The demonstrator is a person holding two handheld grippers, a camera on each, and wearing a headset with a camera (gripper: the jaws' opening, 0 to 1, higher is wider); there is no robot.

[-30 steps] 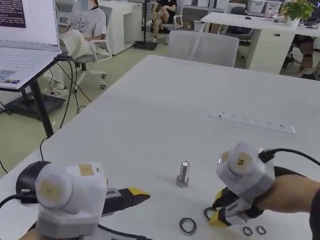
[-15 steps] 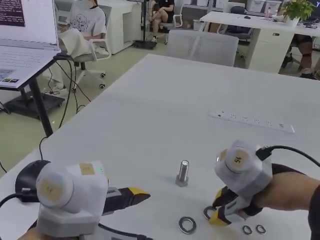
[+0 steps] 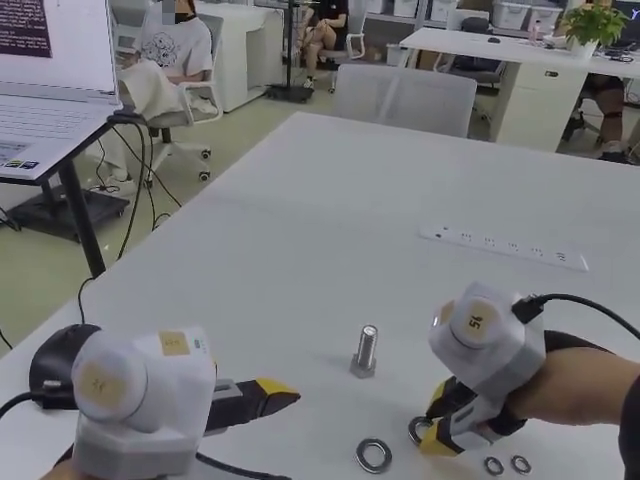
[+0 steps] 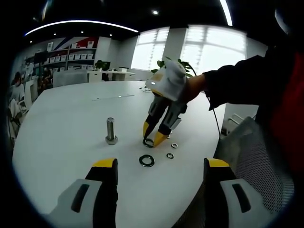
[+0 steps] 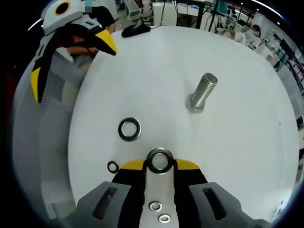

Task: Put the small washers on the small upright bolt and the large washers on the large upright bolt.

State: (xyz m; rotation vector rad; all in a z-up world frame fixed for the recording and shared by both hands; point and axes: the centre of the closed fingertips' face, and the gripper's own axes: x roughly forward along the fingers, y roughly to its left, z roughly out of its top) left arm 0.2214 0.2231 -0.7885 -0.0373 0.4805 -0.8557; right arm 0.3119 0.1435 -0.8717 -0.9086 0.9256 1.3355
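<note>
My right claw is closed on a large silver steel washer. The yellow tips pinch it by the rim and leave the hole open, and I judge that grip is chosen so the ring can drop straight over a thread. In the left gripper view the ring sits low at the tips. I cannot tell whether it touches the white counter or hangs just above it. The hand behind this claw comes in from my right, wrist raised, with the claw angled steeply down toward the counter.

The silver hex-head bolt stands on its head, thread up, near the held washer and a little farther from me. I see one upright bolt and cannot say for sure that it is the large one, though the ring's hole looks a fair match for the shank. A second large steel washer lies flat just beside the claw, toward my left. Two small silver washers lie close together on the other side, under the hand.

My left claw is spread wide and holds nothing. It hovers low and level over the near part of the counter, pointed across at the work. I take it to be parked clear so the right hand has room.
</note>
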